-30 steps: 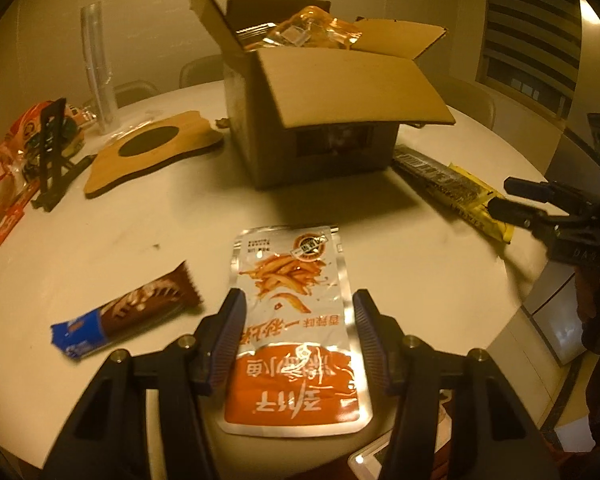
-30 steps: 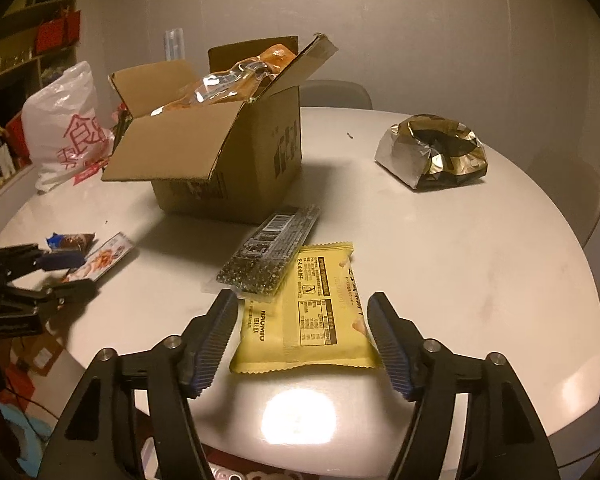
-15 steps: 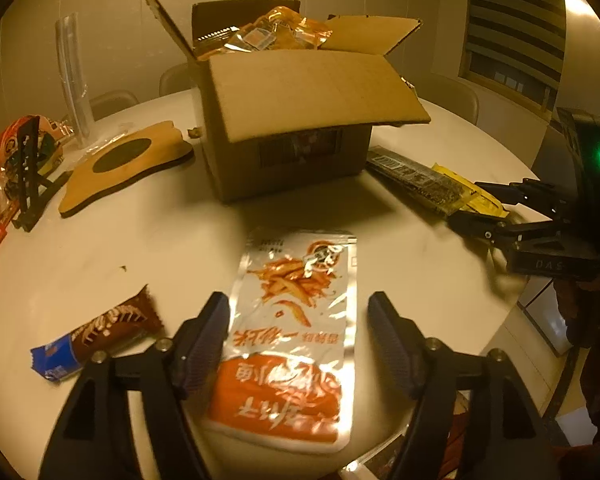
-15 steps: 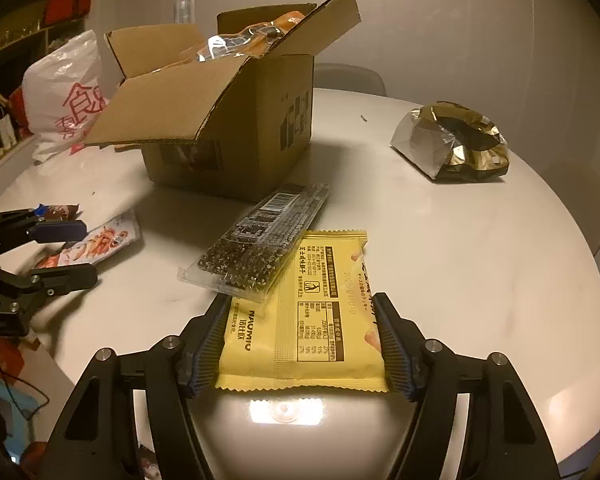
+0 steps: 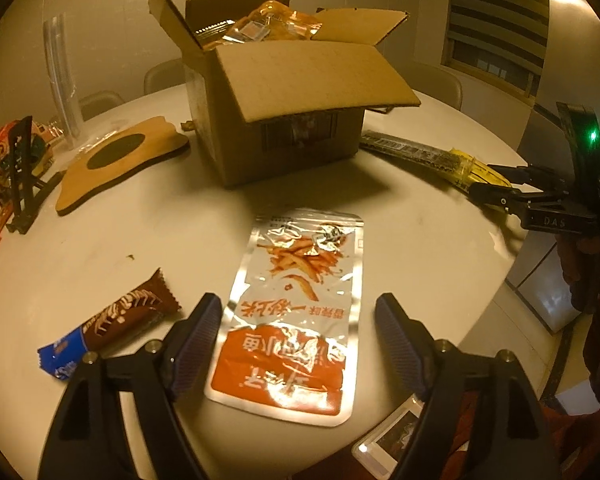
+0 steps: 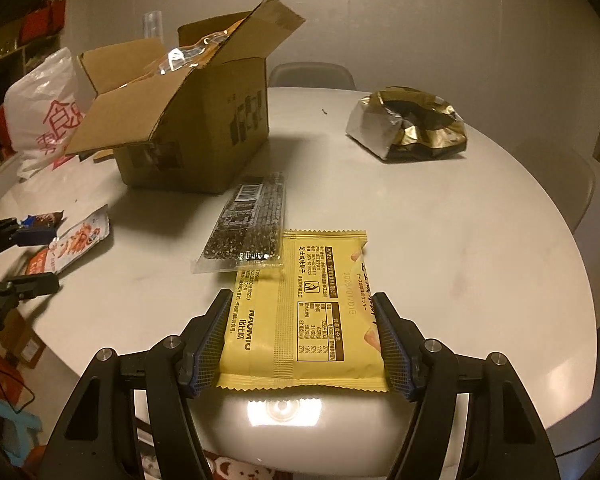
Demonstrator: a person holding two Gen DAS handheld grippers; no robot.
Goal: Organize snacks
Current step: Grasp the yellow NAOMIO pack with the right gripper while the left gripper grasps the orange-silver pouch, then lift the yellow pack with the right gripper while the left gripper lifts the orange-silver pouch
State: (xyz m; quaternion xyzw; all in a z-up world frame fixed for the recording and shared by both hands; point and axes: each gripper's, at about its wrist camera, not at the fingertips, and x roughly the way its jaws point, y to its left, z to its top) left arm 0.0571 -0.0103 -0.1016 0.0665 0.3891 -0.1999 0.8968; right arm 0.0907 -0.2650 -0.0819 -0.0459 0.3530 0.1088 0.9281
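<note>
An orange-and-silver fries pouch [image 5: 304, 264] lies flat on the round white table [image 6: 460, 240]. My left gripper [image 5: 298, 300] straddles its near half; its jaws are opening and the pads are clear of it. A brown-and-blue chocolate bar [image 5: 112, 320] lies just to their left. In the right wrist view a yellow packet [image 6: 300, 320] lies flat between the pads of my right gripper [image 6: 303, 297], which stand at its side edges without bending it. A dark seed-bar packet [image 6: 248, 228] overlaps its far corner. The open cardboard box [image 5: 284, 120] holds several snack bags.
A gold foil bag [image 6: 412, 128] sits at the far right and a white plastic bag [image 6: 44, 112] at the far left. A wooden board [image 5: 120, 160] and a black stand [image 5: 24, 172] lie left of the box. The table edge runs just below both grippers.
The left jaws have spread wider around the pouch. The right gripper has slid forward and down, so its pads now flank the yellow packet's sides instead of its near corners.
</note>
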